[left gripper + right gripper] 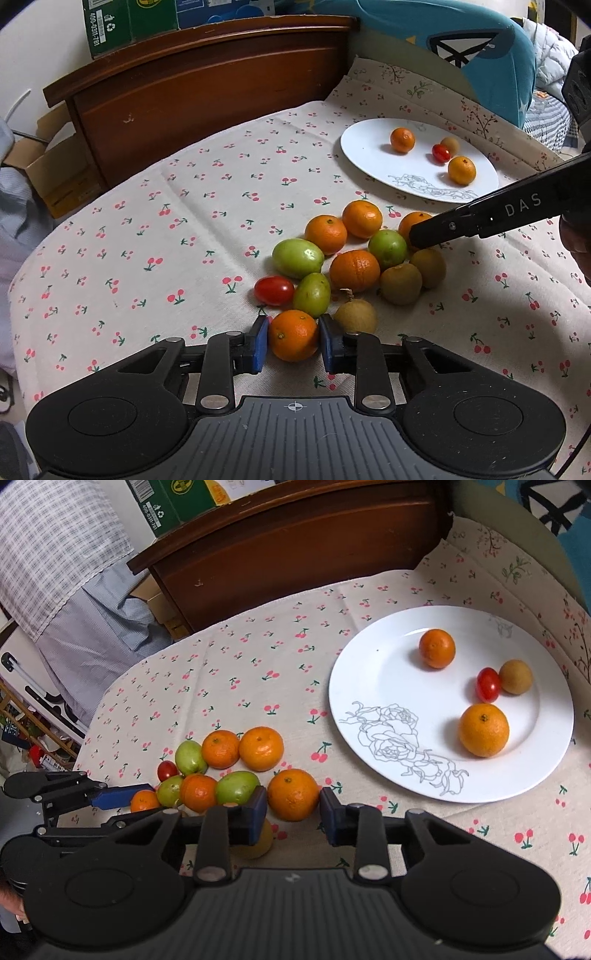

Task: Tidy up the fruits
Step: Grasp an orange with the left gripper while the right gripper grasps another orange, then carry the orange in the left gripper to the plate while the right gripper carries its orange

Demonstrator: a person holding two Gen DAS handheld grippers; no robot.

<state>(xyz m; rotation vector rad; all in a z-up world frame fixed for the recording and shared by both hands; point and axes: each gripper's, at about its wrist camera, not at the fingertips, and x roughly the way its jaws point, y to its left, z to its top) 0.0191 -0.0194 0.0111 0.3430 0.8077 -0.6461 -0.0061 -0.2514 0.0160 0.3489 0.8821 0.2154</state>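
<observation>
Pick step in hand: the left gripper (293, 341) fingers are clamped on one mandarin (293, 335), the right gripper (293, 814) fingers on another mandarin (293, 794), both in the heap just before the plate (373, 657). Next, judged: each is lifted clear and carried onto the plate.

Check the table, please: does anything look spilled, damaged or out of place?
Nothing stands out. The fruits lie whole on the cherry tablecloth, four already on the white plate; each gripper is closed on one orange.
</observation>
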